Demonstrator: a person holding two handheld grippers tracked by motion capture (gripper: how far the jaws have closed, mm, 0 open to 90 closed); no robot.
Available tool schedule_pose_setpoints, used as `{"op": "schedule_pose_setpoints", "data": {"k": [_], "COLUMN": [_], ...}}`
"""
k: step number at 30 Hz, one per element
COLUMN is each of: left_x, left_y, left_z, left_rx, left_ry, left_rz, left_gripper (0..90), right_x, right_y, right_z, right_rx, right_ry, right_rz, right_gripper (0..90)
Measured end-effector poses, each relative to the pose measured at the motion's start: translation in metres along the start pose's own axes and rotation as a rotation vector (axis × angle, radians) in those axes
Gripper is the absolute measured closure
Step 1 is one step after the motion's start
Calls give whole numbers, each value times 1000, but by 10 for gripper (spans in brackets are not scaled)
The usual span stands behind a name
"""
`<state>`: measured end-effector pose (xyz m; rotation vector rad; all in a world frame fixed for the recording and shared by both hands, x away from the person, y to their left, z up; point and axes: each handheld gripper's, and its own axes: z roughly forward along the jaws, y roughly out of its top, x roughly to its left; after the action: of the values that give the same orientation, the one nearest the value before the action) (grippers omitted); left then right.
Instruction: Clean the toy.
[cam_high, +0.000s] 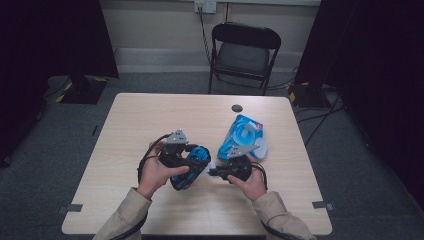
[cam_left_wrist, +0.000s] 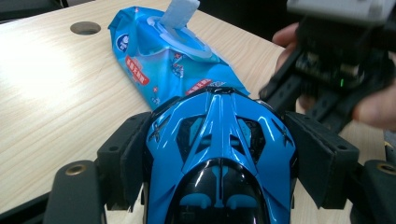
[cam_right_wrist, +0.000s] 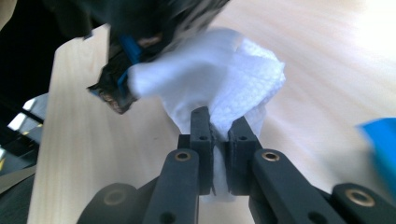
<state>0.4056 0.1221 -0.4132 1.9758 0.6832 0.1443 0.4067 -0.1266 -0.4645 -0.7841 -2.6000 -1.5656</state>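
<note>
Nearest the lens in the left gripper view, a glossy blue-and-black plastic toy car (cam_left_wrist: 219, 158) sits clamped between the two black padded jaws of the left hand-held gripper (cam_left_wrist: 224, 154), which stand wide around its body and press on both flanks. From above, that car (cam_high: 192, 167) is held over the pale wooden tabletop (cam_high: 150, 120), roughly mid-table on the near side. The right hand-held gripper (cam_right_wrist: 219, 135) has its jaws pressed nearly together, pinching a crumpled white wet wipe (cam_right_wrist: 219, 88), whose free end lies against the car's dark underside or end.

Wiping looks to be the work in hand. As a judgement, the main risk is the thin pinch: only a small fold of wipe is caught, so a firm drag could pull it free. Pushing sideways on the smooth car shell might also twist it within the left jaws.

Contact between wipe and car comes across in the right gripper view, though blurred there. Behind the car, the left gripper view gives the blue wipes packet (cam_left_wrist: 168, 60) with its flap lifted, and the high view places that packet (cam_high: 242, 137) to the right of both hands.
</note>
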Motion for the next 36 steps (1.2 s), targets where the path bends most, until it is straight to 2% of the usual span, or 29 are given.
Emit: {"op": "schedule_pose_setpoints", "data": {"k": [5,12,22,36], "left_x": [3,4,6,8], "left_y": [-6,-12,-20,-27], "left_z": [-1,0,0,3], "left_rx": [16,27,48,71], "left_ry": [3,-3,4,4], "left_rz": [-3,-12,-23,-26], "left_gripper": [262,262,262,262], "right_x": [-10,-17,-22,-21], "right_y": [6,9,12,16], "right_z": [-19,-31,-41,-42], "right_rx": [-31,-64,-88,-102], "right_ry": [-38,-64,-85,-73], "right_rz": [11,23,30,27], "right_gripper": [841,841,841,840]}}
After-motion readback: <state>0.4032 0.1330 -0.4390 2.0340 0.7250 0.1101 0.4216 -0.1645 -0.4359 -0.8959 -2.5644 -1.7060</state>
